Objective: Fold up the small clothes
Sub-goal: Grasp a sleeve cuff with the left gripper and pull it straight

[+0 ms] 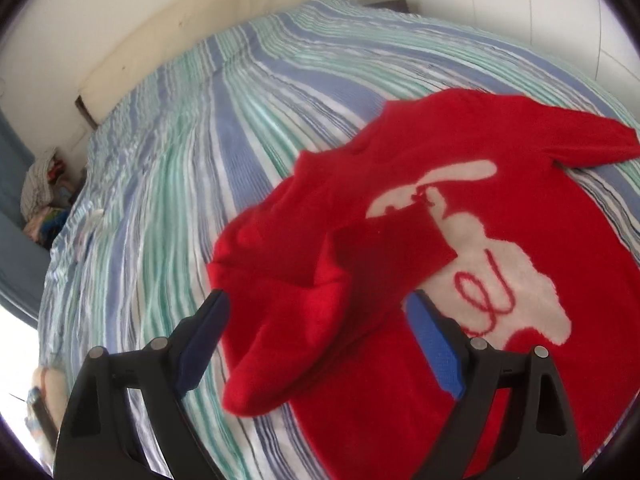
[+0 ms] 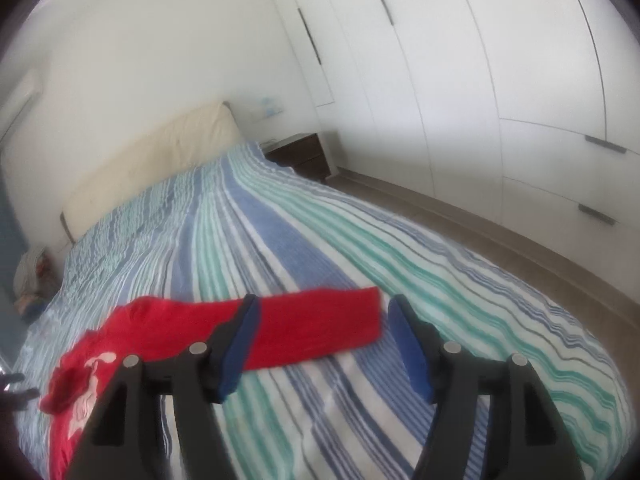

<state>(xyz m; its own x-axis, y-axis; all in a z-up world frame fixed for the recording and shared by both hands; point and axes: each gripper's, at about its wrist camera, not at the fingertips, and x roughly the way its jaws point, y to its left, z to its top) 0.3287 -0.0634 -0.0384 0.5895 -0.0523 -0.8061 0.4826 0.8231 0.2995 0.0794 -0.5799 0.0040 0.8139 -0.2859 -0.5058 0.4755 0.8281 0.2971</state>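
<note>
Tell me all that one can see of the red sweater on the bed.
The red sweater looks like soft, fuzzy knit, with a white figure and red looped script on its front. It lies on the striped bedcover. One sleeve is folded across the chest; the other stretches out flat. Neither open gripper presses on it.

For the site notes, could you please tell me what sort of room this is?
Most likely a bedroom: a bed under a blue, green and white striped cover, a cream padded headboard and tall white wardrobe doors.

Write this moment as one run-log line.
left gripper: open | right gripper: open | red sweater: on striped bedspread, one sleeve folded in
</note>
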